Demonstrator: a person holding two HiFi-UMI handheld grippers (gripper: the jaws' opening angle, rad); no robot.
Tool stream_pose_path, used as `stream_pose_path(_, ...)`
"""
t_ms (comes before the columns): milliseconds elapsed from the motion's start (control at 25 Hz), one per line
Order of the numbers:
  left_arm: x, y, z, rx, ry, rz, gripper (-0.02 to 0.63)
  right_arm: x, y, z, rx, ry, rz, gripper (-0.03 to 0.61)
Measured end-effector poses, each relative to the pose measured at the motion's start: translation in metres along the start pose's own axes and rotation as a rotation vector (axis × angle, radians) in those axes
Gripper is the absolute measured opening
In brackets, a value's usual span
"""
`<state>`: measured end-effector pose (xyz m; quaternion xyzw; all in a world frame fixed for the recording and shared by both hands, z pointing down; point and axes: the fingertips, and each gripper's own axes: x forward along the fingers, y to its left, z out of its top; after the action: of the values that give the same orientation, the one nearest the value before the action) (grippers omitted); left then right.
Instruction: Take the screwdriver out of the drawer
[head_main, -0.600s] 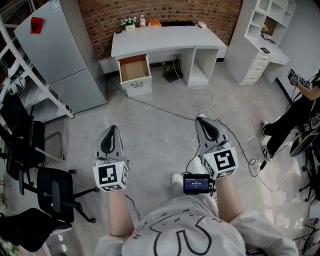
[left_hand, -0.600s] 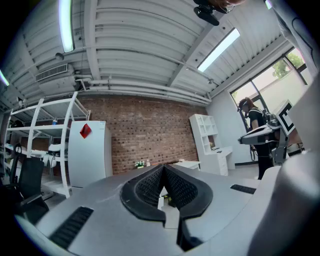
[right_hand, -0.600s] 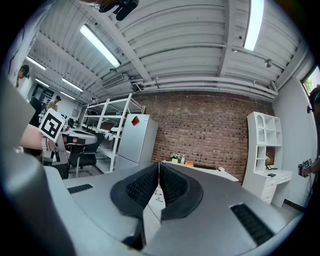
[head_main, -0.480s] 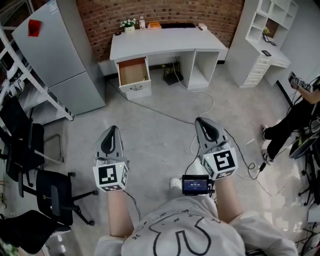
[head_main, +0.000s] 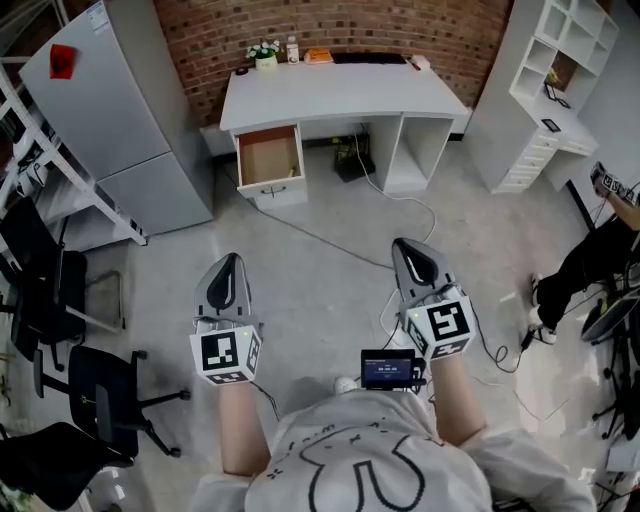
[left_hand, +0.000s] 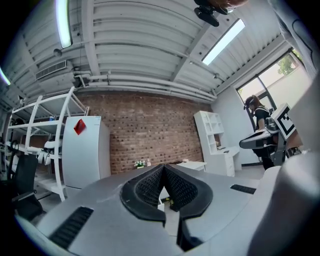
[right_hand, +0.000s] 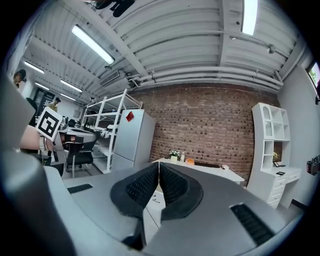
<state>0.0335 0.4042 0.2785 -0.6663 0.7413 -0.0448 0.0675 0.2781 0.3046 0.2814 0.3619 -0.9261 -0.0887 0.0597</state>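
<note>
1. I cannot make out the screwdriver. The open drawer (head_main: 268, 158) shows only a yellowish speck (head_main: 292, 171) at its front right corner, too small to read any axis.
2. My left gripper (head_main: 229, 262) and right gripper (head_main: 406, 246) are both closed and empty, well short of the desk (head_main: 340, 95).
3. Grey floor (head_main: 300, 300) lies between, with a cable (head_main: 320, 235) across it. The brick wall (head_main: 330, 25) is behind and the fridge (head_main: 110, 110) is to the left.

Bright ceiling tubes (right_hand: 248, 15), even light; fisheye-warped edges
</note>
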Motion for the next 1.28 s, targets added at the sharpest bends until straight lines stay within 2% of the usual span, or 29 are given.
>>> stream_pose_path(200,0.03,0.023,-0.014,-0.02,0.002,0.013,0.014,0.038,-0.003,-0.01,-0.003,0.016,0.007,0.02)
stream_pose_path(400,0.068,0.045,-0.027,-0.015,0.005,-0.014,0.012,0.079,-0.007,-0.017,-0.003,0.032,-0.008,0.02)
stream_pose_path(560,0.106,0.073,-0.034,-0.008,0.012,-0.053,0.014,0.121,-0.006,-0.016,0.007,0.045,-0.033,0.021)
stream_pose_path(920,0.211,0.174,-0.048,-0.014,-0.003,-0.138,0.014,0.257,0.012,0.007,0.029,0.037,-0.092,0.02)
stream_pose_path(1280,0.297,0.234,-0.067,-0.006,-0.002,-0.25,0.014,0.346,0.027,0.011,0.043,0.062,-0.164,0.021)
